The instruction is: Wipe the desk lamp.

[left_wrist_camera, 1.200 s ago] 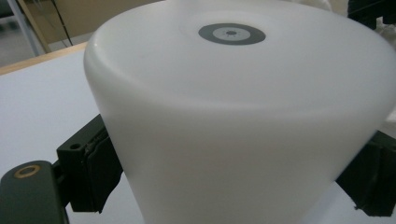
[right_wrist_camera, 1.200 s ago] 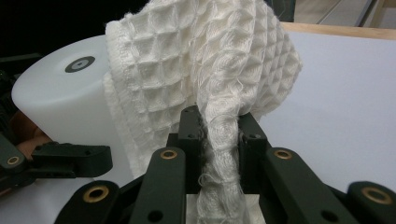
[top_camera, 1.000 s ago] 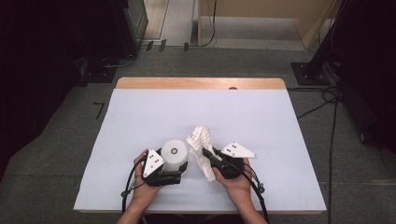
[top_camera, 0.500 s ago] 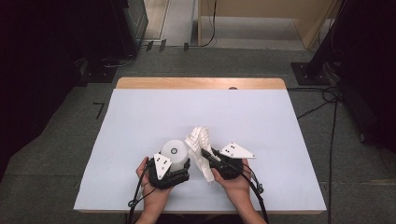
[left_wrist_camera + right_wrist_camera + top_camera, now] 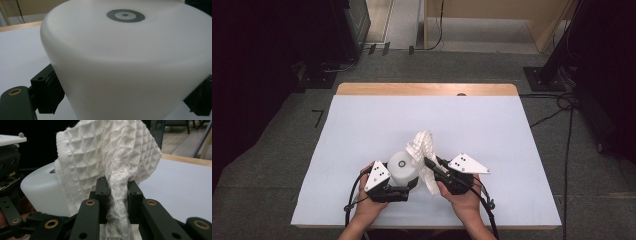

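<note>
Right gripper [image 5: 428, 162] pinching white waffle cloth [image 5: 422, 150] (bunched), left gripper [image 5: 408, 184] clamping white cup [image 5: 401, 167]

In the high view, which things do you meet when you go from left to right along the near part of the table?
Left tool → white container → white waffle cloth → right tool.

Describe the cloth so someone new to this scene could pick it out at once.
On the white table, look near the front edge between the person's two hands. The cloth sticks up from the right tool, beside a smooth white container; its waffle weave sets it apart.
</note>
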Demonstrator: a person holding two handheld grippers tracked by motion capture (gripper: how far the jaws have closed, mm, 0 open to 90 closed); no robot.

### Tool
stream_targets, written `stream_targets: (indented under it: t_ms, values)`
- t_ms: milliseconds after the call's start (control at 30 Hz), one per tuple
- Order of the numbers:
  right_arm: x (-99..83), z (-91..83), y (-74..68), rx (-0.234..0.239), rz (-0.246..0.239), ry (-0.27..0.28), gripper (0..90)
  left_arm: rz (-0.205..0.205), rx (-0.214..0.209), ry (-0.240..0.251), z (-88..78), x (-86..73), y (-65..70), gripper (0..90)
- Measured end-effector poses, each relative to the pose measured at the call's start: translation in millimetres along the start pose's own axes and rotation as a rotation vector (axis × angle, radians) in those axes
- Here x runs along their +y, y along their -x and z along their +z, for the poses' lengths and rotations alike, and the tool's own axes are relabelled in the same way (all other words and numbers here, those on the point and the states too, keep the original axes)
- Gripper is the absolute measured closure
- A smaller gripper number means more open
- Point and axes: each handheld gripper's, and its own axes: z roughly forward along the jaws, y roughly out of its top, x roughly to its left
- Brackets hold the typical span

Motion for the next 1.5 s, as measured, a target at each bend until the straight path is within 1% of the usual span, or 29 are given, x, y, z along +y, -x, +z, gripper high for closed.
stream_targets:
  t_ms: [33,67,167,233,367,433,467,533,567,633,667,700,733,800,867,933,1033,1067,1100,1167,1233,1300,1367,1433,1500]
  values:
    - [-0.8,1.4,-1.5,0.006,-0.007,-0.007,76.4,0.007,-0.015,0.002,-1.1,0.8,0.4,8.6]
    - [-2.7,3.5,-2.9,0.008,-0.013,-0.019,76.5,0.001,-0.029,0.007,-2.2,1.7,0.3,8.6]
    - [-7.9,8.1,-4.3,0.003,-0.023,-0.042,76.4,-0.02,-0.045,0.024,-5.6,4.0,-3.2,8.6]
    - [-10.1,10.4,-3.4,0.01,-0.014,-0.058,76.3,-0.042,-0.057,0.041,-9.7,6.1,-7.5,8.6]
    - [-17.5,17.4,-2.7,0.009,-0.013,-0.102,76.3,-0.048,-0.054,0.054,-13.9,8.2,-12.5,8.6]
    - [-20.9,20.5,-1.9,0.008,-0.005,-0.123,76.3,-0.049,-0.059,0.045,-13.4,7.2,-13.8,8.6]
    - [-21.6,21.4,-1.5,0.007,-0.003,-0.126,76.4,-0.043,-0.064,0.037,-12.7,6.6,-14.4,8.6]
    - [-20.2,20.3,-0.9,0.006,-0.007,-0.118,76.4,-0.03,-0.091,0.011,-9.1,4.3,-13.9,8.6]
    - [-18.2,18.8,-1.2,0.007,0.002,-0.107,76.4,-0.017,-0.098,-0.004,-7.0,3.0,-12.9,8.6]
    - [-12.5,14.0,-2.0,0.009,0.001,-0.081,76.4,-0.002,-0.086,-0.032,-2.7,0.6,-9.9,8.6]
    - [-9.5,11.3,-2.7,0.008,-0.002,-0.066,76.4,0.0,-0.082,-0.036,-1.3,-0.1,-9.0,8.6]
    - [-7.5,9.2,-3.6,0.009,0.001,-0.055,76.4,0.002,-0.076,-0.038,-0.1,-0.6,-8.2,8.6]
    - [-5.5,7.2,-4.5,0.01,-0.006,-0.043,76.4,0.0,-0.076,-0.038,-0.1,-0.3,-7.9,8.6]
    - [-5.3,6.5,-5.7,0.008,-0.02,-0.033,76.5,-0.002,-0.072,-0.025,-2.2,1.3,-8.2,8.6]
    - [-11.0,10.5,-5.6,0.008,-0.011,-0.057,76.5,-0.01,-0.065,-0.002,-5.2,3.0,-9.8,8.6]
    - [-17.6,15.6,-4.8,0.004,-0.012,-0.081,76.5,-0.009,-0.059,0.014,-8.4,4.0,-12.6,8.6]
    - [-25.3,23.1,-2.3,0.0,-0.011,-0.126,76.4,-0.012,-0.034,0.052,-10.5,2.9,-17.3,8.5]
    - [-26.0,23.9,-0.5,0.002,-0.008,-0.129,76.4,-0.002,-0.019,0.055,-10.2,1.8,-18.3,8.5]
    - [-25.8,23.7,0.5,0.002,-0.002,-0.128,76.4,0.026,0.016,0.048,-8.7,-0.7,-19.0,8.5]
    - [-24.0,21.6,3.3,-0.01,0.003,-0.119,76.3,0.058,0.051,0.015,-4.9,-5.1,-20.4,8.5]
    - [-22.1,18.5,7.0,-0.02,0.01,-0.107,76.3,0.068,0.07,-0.007,-0.8,-10.9,-22.6,8.5]
    - [-21.5,16.9,10.2,-0.032,0.015,-0.102,76.4,0.067,0.071,-0.02,2.6,-15.1,-24.2,8.5]
    - [-21.6,15.9,11.9,-0.036,0.024,-0.102,76.4,0.084,0.072,-0.032,5.0,-18.1,-24.8,8.5]
    - [-22.1,16.1,12.4,-0.036,0.02,-0.102,76.3,0.093,0.063,-0.048,7.6,-21.6,-25.3,8.4]
    - [-22.6,16.6,12.0,-0.034,0.021,-0.103,76.4,0.082,0.061,-0.037,7.8,-23.3,-26.2,8.4]
